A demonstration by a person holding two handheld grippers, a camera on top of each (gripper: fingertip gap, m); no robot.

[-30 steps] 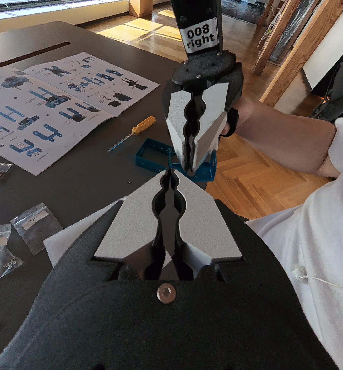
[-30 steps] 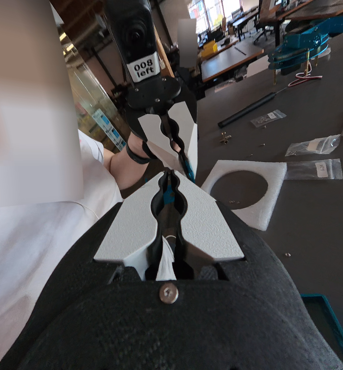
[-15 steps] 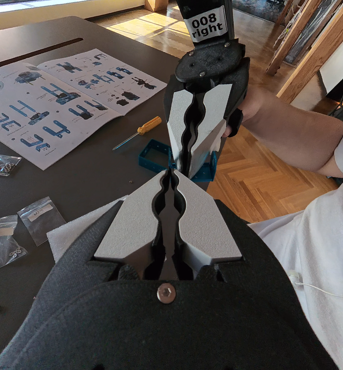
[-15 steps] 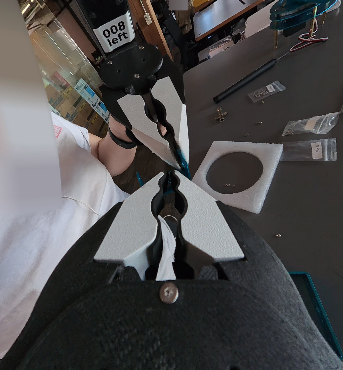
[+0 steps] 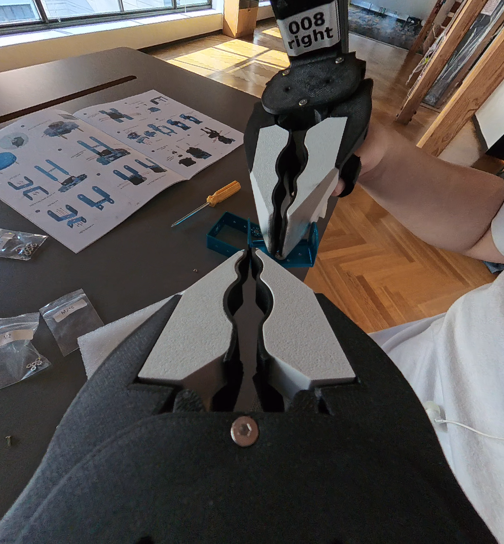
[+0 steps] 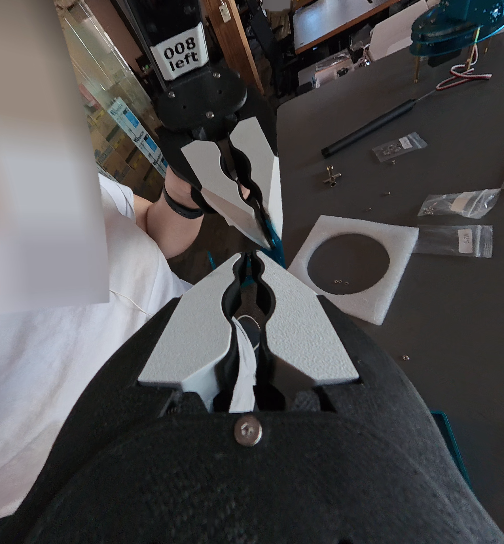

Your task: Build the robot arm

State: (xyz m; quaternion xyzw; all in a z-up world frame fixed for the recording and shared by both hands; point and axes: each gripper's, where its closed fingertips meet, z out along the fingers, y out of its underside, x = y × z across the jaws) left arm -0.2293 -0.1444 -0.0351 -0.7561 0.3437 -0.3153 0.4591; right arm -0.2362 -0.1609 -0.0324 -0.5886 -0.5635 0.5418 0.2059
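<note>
A blue metal U-bracket (image 5: 296, 256) sits at the table's right edge, against a blue rectangular frame (image 5: 225, 235). My left gripper (image 5: 251, 252) is shut on the bracket's upright flange. It also shows in the right wrist view (image 6: 270, 242), pinching the blue bracket (image 6: 277, 250). My right gripper (image 5: 278, 254) comes down from above. It is shut on a small metal fastener, with its tips pressed on the bracket's floor. In its own view the right gripper (image 6: 249, 254) almost meets the left one's tips.
An open instruction booklet (image 5: 97, 164), a yellow screwdriver (image 5: 212, 203) and small parts bags (image 5: 12, 241) lie on the dark table. A white foam square with a round hole (image 6: 354, 265), a black rod tool (image 6: 368, 132) and a blue assembly (image 6: 463, 26) lie beyond. A person sits close. My two grippers' fingertips are within a few centimetres of each other. The yellow screwdriver (image 5: 212, 203) is about equally far from each gripper, around 25 cm.
Both grippers stay shut at the blue bracket. The right gripper has tilted more upright over it, and both views have shifted a little.
</note>
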